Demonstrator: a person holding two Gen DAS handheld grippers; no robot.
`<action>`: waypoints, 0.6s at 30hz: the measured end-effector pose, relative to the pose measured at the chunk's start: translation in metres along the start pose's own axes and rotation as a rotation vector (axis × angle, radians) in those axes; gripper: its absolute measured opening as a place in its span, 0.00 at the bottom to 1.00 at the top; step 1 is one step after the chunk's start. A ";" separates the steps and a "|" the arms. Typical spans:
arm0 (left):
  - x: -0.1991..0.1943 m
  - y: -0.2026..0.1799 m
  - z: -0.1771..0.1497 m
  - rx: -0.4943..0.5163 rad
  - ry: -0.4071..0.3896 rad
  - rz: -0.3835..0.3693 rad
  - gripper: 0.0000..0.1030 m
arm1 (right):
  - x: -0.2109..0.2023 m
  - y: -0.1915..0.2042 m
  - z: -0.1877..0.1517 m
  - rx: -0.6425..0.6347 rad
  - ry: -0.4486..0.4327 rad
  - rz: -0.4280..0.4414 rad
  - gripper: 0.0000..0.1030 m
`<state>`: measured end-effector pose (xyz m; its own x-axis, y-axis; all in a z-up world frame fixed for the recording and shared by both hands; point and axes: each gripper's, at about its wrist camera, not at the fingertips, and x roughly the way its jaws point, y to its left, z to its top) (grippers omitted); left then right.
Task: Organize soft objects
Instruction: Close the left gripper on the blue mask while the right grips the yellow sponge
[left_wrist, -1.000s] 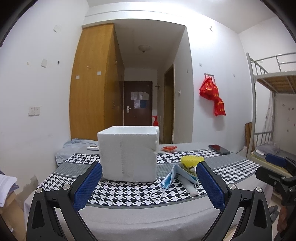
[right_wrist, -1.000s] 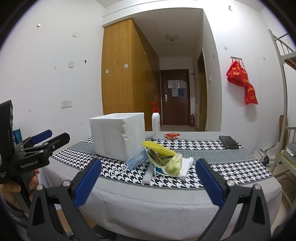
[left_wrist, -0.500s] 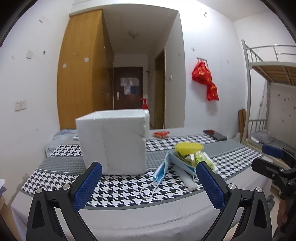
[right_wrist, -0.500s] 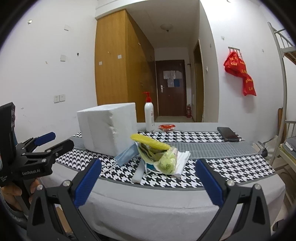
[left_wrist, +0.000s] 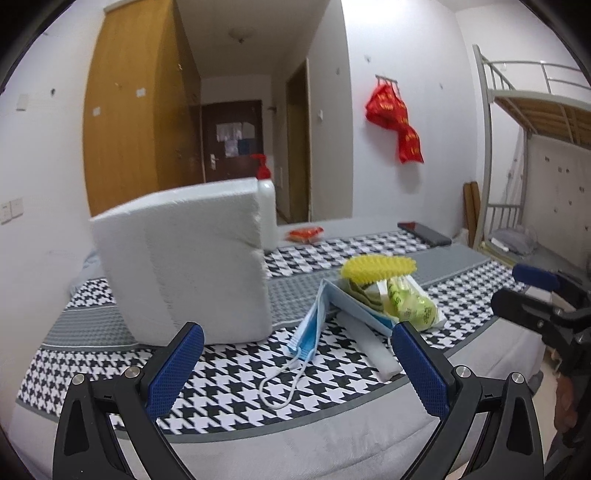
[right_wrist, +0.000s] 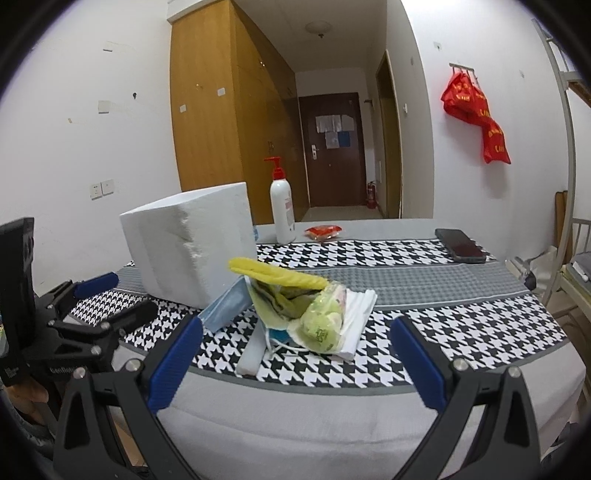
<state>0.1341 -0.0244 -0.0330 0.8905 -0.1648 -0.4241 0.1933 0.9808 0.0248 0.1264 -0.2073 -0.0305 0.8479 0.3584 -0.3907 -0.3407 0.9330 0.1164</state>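
White foam box (left_wrist: 184, 266) stands on the houndstooth worktop (right_wrist: 461, 325), with the pile (right_wrist: 295, 306) of masks, yellow brush and green bag just right of it. Both grippers, left (left_wrist: 297, 365) and right (right_wrist: 295, 362), hover at the near edge, jaws wide open and empty.

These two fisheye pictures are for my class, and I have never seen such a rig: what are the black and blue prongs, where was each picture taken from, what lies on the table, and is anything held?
No robot here: a person holds a hand tool in each hand, each with a camera looking along its jaws. The left gripper frames one picture, the right gripper the other; both stand open, holding nothing. On the checked tablecloth lie a white foam box, a blue face mask, a yellow brush, a green packet, a pump bottle and a phone.
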 end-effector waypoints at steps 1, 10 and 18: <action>0.005 0.000 0.000 0.004 0.013 -0.015 0.99 | 0.003 -0.001 0.001 0.000 0.006 -0.001 0.99; 0.045 0.005 0.003 0.000 0.125 -0.065 0.92 | 0.028 -0.008 0.010 0.000 0.062 -0.009 0.99; 0.079 0.007 0.001 -0.007 0.256 -0.110 0.70 | 0.054 -0.006 0.019 -0.024 0.108 0.012 0.99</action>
<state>0.2063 -0.0307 -0.0650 0.7314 -0.2394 -0.6385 0.2793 0.9594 -0.0398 0.1822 -0.1925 -0.0349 0.7952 0.3626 -0.4860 -0.3613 0.9270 0.1005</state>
